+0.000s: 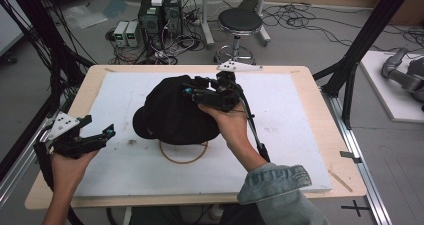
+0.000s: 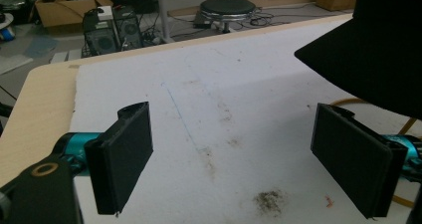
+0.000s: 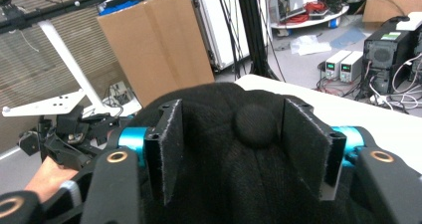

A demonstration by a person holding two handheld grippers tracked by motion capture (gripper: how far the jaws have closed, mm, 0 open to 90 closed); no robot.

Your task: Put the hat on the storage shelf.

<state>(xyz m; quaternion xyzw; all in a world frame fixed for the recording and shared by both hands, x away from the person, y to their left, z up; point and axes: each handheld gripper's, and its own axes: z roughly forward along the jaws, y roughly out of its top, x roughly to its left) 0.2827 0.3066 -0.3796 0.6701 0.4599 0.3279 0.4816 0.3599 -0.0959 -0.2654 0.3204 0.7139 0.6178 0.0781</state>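
The right gripper (image 3: 244, 149) sits over the crown of the black cap (image 1: 172, 116), jaws parted either side of the top button (image 3: 255, 124) without pressing it; if it lifts away crookedly a pad could snag the soft cloth and drag the cap off the wooden ring (image 1: 183, 157) at its near edge; the left gripper (image 2: 244, 157) waits at the near left, jaws wide and empty; the cap rests mid-table on the white foam board (image 1: 280, 150), matte black, domed, brim pointing left.

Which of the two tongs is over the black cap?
The right tongs, jaws astride the black cap; the left tongs hover apart, over bare white board.
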